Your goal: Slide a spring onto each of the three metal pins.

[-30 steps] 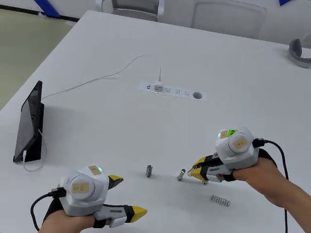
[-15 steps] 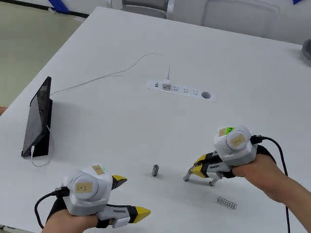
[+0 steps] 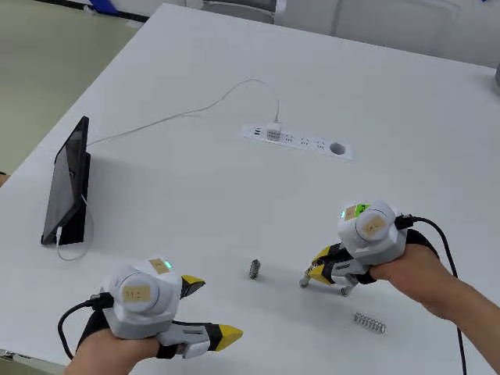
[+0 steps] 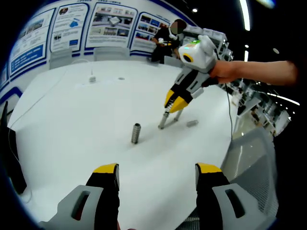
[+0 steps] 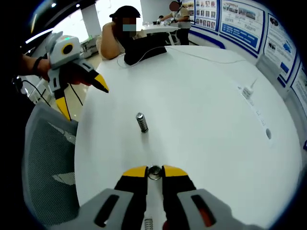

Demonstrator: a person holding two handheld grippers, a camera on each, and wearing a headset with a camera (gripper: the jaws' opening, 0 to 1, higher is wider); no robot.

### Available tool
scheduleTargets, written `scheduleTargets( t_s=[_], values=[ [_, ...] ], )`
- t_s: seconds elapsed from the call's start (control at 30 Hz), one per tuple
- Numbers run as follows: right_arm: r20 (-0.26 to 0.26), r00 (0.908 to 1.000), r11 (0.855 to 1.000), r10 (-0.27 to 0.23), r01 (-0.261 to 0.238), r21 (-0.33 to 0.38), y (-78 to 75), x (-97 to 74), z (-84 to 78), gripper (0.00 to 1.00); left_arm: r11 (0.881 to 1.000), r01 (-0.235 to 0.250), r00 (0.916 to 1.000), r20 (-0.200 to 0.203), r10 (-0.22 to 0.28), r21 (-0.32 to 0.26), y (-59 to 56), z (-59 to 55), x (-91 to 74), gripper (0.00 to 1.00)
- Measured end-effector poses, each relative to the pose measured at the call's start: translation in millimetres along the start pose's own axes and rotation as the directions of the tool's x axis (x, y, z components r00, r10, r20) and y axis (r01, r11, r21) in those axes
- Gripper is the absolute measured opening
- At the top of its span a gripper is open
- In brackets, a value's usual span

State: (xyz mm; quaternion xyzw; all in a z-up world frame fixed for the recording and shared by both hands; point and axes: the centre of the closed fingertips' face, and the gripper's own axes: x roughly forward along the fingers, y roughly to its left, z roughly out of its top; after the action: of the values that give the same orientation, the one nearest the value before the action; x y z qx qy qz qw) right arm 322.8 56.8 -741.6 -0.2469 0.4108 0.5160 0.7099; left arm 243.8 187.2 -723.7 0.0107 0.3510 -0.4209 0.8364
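A white table (image 3: 195, 180) carries a dark tablet (image 3: 66, 183) propped upright on a stand near its left edge, a white power strip (image 3: 301, 142) lying farther back with a plug in it, and a thin white cable (image 3: 180, 117) trailing from that plug towards the tablet, while posters (image 4: 72, 24) line the wall beyond.

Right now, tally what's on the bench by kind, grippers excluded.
Metal pins: 2, a standing pin and a held pin in the right gripper
Springs: 2, a fitted spring on the standing pin and a loose spring
Tablet: 1
Power strip: 1
Total: 6; a grey bit under the right gripper is too small to tell.
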Motion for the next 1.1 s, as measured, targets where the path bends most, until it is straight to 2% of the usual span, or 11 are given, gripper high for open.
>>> scheduleTargets(
  t_s=[0.2, 0.5, 0.73, 0.87, 1.0, 1.1],
  values=[
    [-0.023, 0.9997, 1.0, 0.007, -0.008, -0.027, -0.7, 7.6, -1.5, 0.13, 1.0, -0.002, 1.0, 0.002, 0.002, -0.001, 0.4, 0.8, -0.9, 0.66],
    [-0.077, 0.9969, 0.998, 0.017, -0.022, -0.062, -0.2, 22.6, -14.1, 0.13, 1.0, -0.002, 1.0, -0.004, 0.002, 0.013, 3.6, 1.2, -1.2, 0.66],
    [-0.091, 0.9957, 0.998, 0.012, -0.017, -0.058, 0.1, 33.4, -20.7, 0.13, 1.0, 0.001, 1.0, -0.009, 0.0, 0.014, 1.3, -1.4, 0.0, 0.66],
    [-0.1, 0.9949, 0.998, 0.012, -0.018, -0.054, 0.9, 35.4, -24.4, 0.14, 1.0, 0.0, 1.0, -0.01, 0.001, 0.013, 0.2, -1.7, -0.4, 0.66],
    [-0.103, 0.9947, 0.999, 0.007, -0.011, -0.038, 0.1, 34.1, -26.9, 0.21, 1.0, -0.002, 1.0, -0.009, 0.002, 0.014, 0.3, -1.5, -1.0, 0.66],
    [-0.09, 0.996, 1.0, 0.0, -0.002, -0.03, 0.7, 27.1, -26.9, 0.24, 1.0, -0.003, 0.9999, -0.01, 0.003, 0.015, 0.6, -1.1, -1.1, 0.66]
  ],
)
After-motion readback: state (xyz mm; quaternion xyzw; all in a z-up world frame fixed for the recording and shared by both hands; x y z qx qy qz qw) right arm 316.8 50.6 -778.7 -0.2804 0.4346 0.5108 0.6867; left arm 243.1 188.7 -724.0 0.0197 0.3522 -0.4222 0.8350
